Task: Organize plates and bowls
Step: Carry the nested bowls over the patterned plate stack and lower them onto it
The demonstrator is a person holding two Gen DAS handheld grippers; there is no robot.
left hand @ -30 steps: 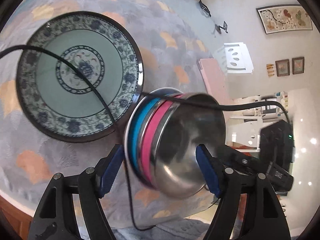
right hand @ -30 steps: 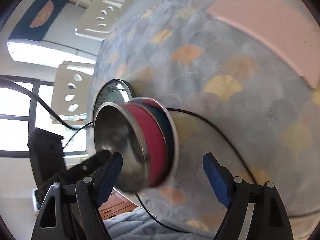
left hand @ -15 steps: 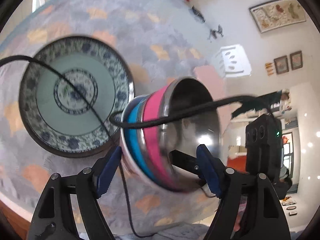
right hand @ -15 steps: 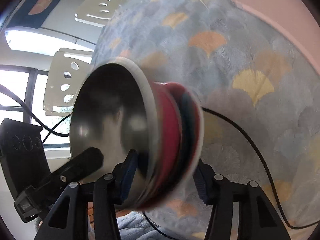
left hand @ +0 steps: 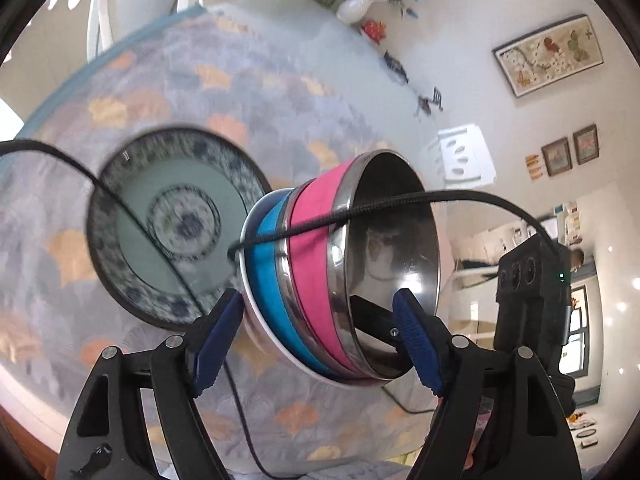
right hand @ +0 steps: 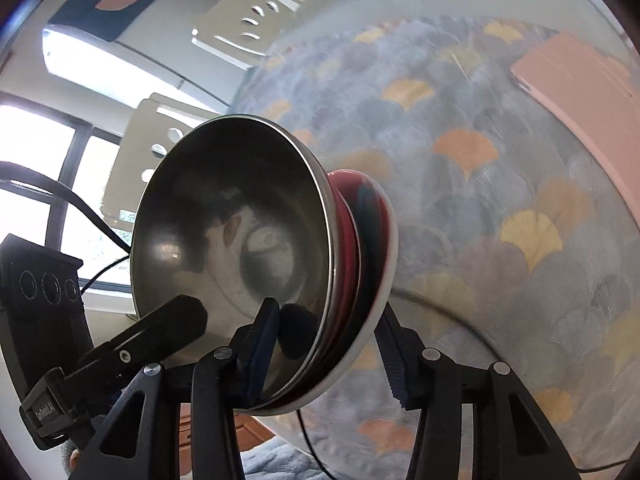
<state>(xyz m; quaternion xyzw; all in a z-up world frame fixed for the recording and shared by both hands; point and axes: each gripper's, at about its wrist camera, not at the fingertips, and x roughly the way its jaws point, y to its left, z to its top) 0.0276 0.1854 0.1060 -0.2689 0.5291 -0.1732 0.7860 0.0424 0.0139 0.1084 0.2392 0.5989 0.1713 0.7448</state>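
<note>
Nested bowls (left hand: 340, 264), tilted above the patterned tablecloth (left hand: 280, 92), are clamped by the left gripper (left hand: 318, 334) while the right gripper (right hand: 324, 354) closes across their rim; an uneven squeeze could spill them.

White wall (left hand: 460, 60), framed pictures (left hand: 549, 54), bright window (right hand: 36, 148).

The right gripper (right hand: 326, 344) moved in and its jaws are closing across the rim of the stacked bowls (left hand: 340, 268); the left gripper (left hand: 318, 334) lifted the stack, tilting it; the patterned plate (left hand: 172, 228) fell farther away.
</note>
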